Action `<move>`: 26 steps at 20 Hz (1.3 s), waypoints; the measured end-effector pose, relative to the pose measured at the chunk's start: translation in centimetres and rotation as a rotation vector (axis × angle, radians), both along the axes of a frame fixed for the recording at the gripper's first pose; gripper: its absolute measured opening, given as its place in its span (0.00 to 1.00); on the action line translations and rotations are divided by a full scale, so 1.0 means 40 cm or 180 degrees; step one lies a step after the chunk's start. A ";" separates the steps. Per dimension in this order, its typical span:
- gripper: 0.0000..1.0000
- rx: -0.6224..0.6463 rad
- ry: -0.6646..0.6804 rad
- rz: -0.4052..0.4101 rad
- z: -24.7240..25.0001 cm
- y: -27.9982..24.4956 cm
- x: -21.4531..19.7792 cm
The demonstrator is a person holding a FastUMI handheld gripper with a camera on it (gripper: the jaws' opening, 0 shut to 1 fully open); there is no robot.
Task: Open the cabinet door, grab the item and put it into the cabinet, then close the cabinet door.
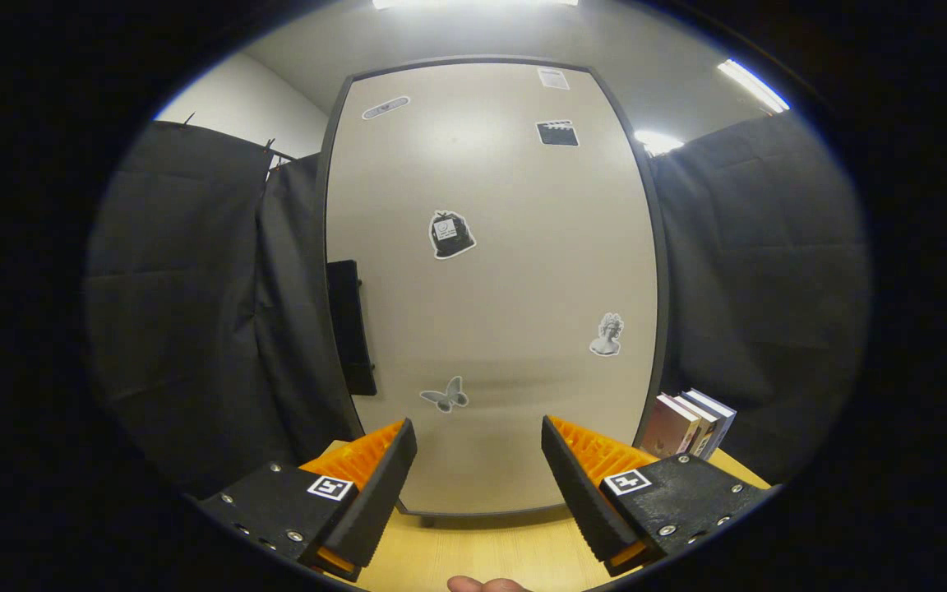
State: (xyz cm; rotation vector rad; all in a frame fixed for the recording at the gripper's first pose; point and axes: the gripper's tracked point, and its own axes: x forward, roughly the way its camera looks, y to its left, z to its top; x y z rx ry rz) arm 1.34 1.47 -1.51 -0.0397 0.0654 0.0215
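Observation:
A tall beige cabinet (490, 288) with a dark frame stands upright on the wooden table (473, 551), straight ahead of my fingers. Its door is shut and carries several stickers. A black handle (352, 327) runs down the door's left edge. My gripper (479, 469) is open, its orange and black fingers (375, 485) spread wide with nothing between them, a short way in front of the door's lower part. Several books (687, 423) stand upright on the table just right of the cabinet, beyond the right finger.
Black cloth walls hang on both sides of the cabinet. The pale wooden table top runs under the fingers up to the cabinet's base. A fingertip (486, 585) of a person's hand shows below the fingers.

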 end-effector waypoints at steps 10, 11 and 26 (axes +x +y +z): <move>0.95 -0.0045 -0.0042 0.0166 0.043 0.126 0.091; 0.95 -0.0042 -0.0051 0.0194 0.046 0.145 0.102; 0.62 -0.0123 0.0087 0.0136 0.019 0.285 0.264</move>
